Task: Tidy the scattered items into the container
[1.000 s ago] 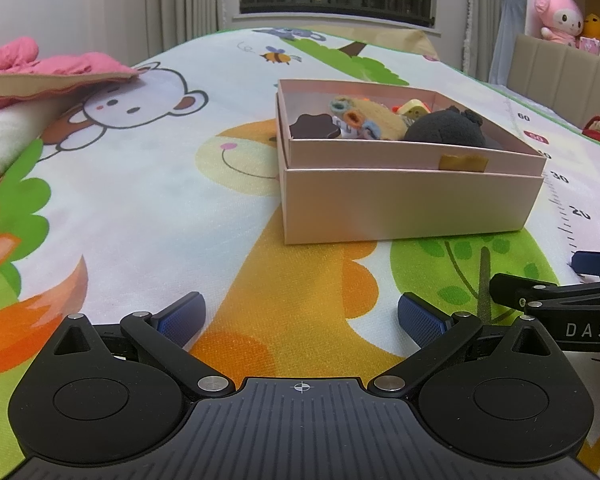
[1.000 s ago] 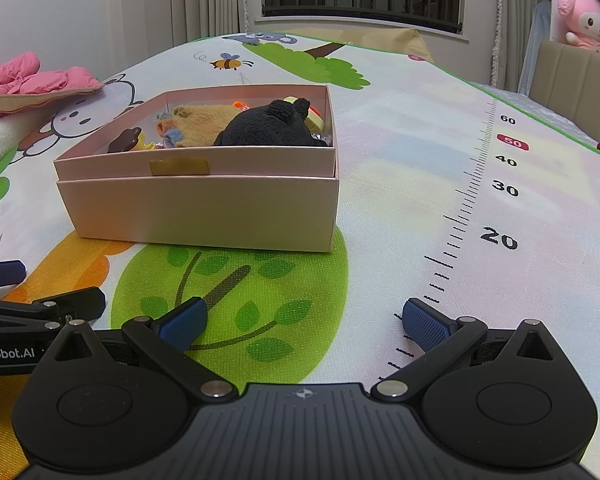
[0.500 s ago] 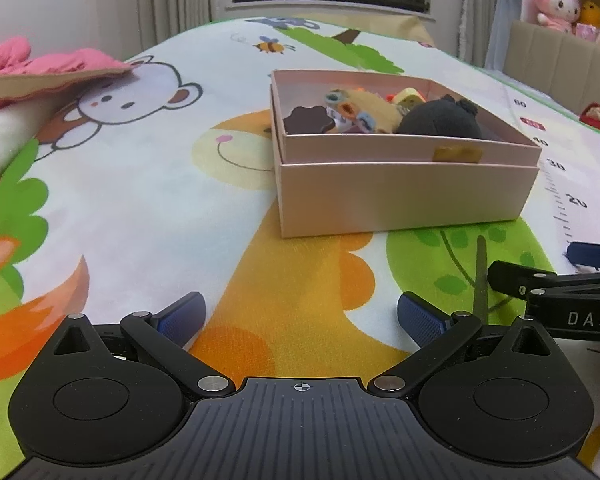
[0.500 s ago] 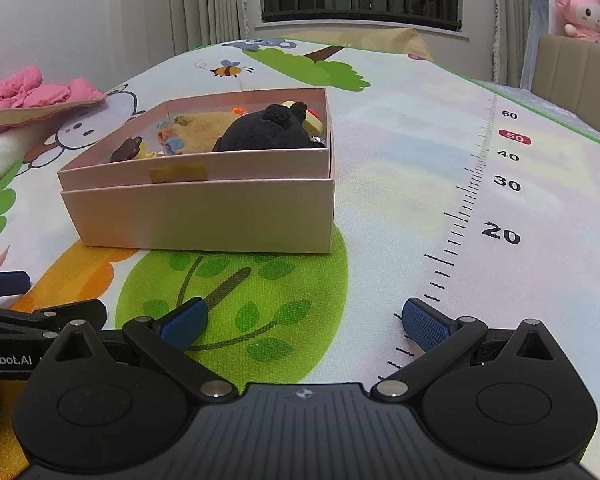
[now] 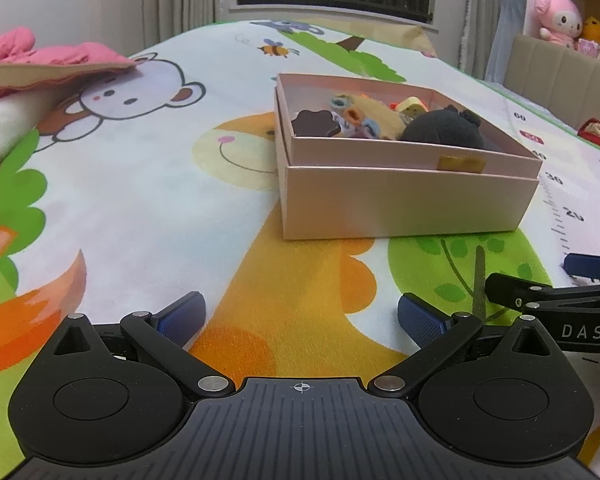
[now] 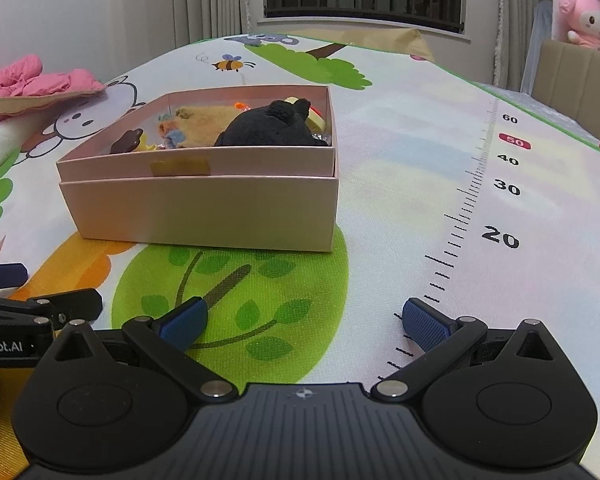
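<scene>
Left wrist view shows the left tongs (image 5: 300, 316) spread wide and empty, low over a cartoon play mat (image 5: 148, 200), with a pink box (image 5: 404, 200) well ahead and slightly to the right. The box already holds a black plush (image 5: 444, 130), a tan soft toy (image 5: 384, 118), a brown paw-shaped piece (image 5: 314, 124) and a small yellow item (image 5: 412, 107). Right wrist view shows the right tongs (image 6: 302, 320) also spread wide and empty, with the same box (image 6: 204, 208) ahead and to the left, well apart from the fingertips. Each pair of tongs appears at the edge of the other's view, side by side. No loose item is visible on the mat near the box, so the tidying looks essentially finished. Doing this step well probably means keeping both tongs open and clear of the box walls, and checking the mat outside the views for strays before stopping.
</scene>
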The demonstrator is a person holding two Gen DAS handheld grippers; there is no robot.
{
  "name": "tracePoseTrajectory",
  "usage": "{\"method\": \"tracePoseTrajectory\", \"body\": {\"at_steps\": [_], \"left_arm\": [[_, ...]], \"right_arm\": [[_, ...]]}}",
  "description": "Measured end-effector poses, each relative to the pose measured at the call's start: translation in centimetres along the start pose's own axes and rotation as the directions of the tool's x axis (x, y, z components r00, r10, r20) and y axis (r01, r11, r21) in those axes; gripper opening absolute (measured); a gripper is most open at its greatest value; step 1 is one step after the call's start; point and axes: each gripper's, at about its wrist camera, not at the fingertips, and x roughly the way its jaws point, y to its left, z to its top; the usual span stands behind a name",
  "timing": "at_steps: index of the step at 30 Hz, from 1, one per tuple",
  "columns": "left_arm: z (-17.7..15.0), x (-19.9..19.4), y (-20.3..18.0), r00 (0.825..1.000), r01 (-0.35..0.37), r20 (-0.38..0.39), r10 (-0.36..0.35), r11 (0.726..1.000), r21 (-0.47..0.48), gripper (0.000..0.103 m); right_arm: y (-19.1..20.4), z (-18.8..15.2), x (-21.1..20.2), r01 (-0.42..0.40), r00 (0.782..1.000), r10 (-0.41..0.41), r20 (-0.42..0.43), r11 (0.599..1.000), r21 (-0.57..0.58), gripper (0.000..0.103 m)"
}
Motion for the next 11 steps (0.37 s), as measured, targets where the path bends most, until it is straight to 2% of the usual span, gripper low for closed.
{"method": "tracePoseTrajectory", "body": {"at_steps": [11], "left_arm": [[0.03,-0.12,0.16,1.000,0.006,0.007,-0.006,1.000,-0.011,0.103]], "right_arm": [[-0.02,0.01,-0.03,0.000,1.000,0.000,-0.001,1.000,-0.001,0.103]]}}
